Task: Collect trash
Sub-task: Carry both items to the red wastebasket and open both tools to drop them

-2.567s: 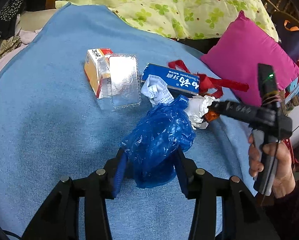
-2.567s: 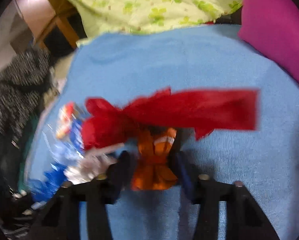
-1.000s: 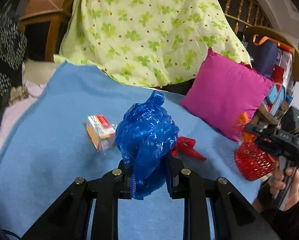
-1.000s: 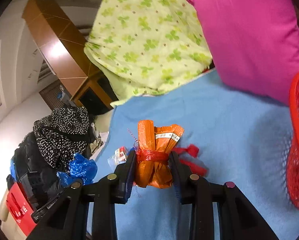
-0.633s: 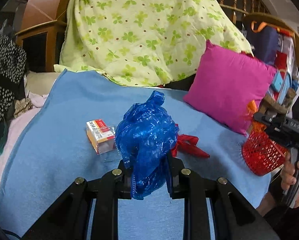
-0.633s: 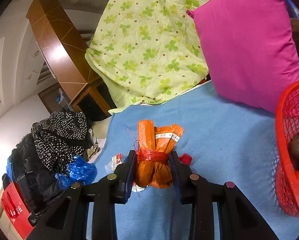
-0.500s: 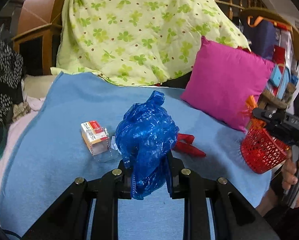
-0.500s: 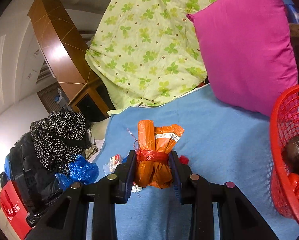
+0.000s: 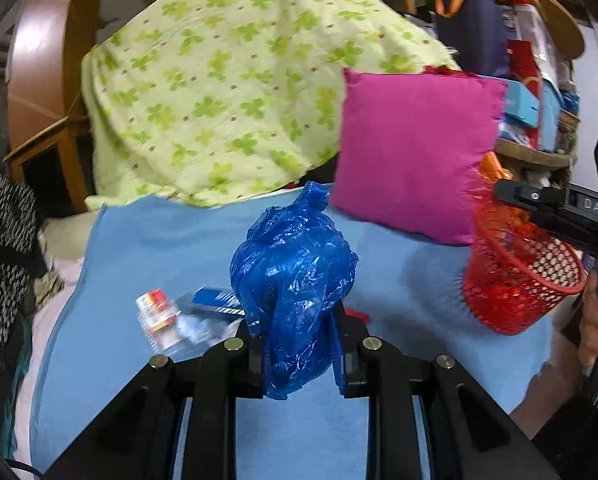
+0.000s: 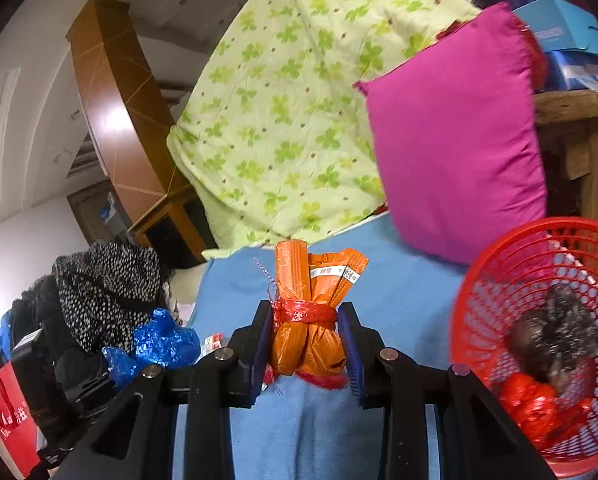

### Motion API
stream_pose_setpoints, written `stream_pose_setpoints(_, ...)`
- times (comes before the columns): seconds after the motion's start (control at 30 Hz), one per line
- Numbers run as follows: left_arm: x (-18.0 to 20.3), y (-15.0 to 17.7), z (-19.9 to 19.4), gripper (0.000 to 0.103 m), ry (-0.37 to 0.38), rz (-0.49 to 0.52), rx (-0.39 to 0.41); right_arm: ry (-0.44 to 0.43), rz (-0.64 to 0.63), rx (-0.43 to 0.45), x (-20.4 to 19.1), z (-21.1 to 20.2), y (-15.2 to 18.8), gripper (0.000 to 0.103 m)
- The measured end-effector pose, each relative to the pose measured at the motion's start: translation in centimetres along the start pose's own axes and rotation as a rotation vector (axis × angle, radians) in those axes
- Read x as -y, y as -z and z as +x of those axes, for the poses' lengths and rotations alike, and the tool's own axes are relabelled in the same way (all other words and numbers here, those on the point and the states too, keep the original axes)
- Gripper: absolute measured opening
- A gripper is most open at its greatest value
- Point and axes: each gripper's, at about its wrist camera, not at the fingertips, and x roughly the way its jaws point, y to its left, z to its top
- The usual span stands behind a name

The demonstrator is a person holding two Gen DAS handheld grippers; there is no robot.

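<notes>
Two grippers, each clamped on a piece of trash, near the red basket

Both hand-held tools carry something. The left gripper (image 9: 299, 354) has its jaws closed on a crumpled blue plastic bag (image 9: 295, 280), which bulges up above the pads and hangs clear of the blue blanket (image 9: 147, 240). The right gripper (image 10: 305, 344) pinches an orange wrapper bundle (image 10: 309, 312) tied round its middle with red string, held upright between the pads.

The red mesh basket (image 10: 499, 272) is the landmark. It sits at the blanket's edge, tilted toward the right wrist camera, with dark crumpled trash and a red bag (image 10: 533, 404) lying in it. The orange bundle is near the basket's rim, to its left and outside it. In the left wrist view the right gripper reaches over the basket's top, with a hand (image 9: 595, 332) on its handle just beside the basket. The blue bag is well apart from the basket, to its left. Farther left lie a small carton (image 9: 157, 314) and a blue box (image 9: 217, 300) on the blanket. A pink cushion (image 9: 415, 156) stands just behind the basket.
</notes>
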Motion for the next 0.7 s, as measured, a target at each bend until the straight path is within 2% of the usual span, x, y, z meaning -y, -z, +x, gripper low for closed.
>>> stream_pose_setpoints(0.2,3.6,-2.4,-0.5,0.025,0.038,0.05,0.029,0.036,0.038,0.066,2.9,-2.7,-0.9,0.035)
stream_pose_setpoints(0.53,10.3,-6.5,0.3,0.025,0.225,0.099,0.019,0.13,0.163,0.204,8.7,-8.2,-2.0,0.035)
stream_pose_setpoints(0.7,13.9,-8.0,0.4,0.025,0.282,0.148,0.046,0.157,0.234,0.25,11.2,-10.3,-2.1,0.035)
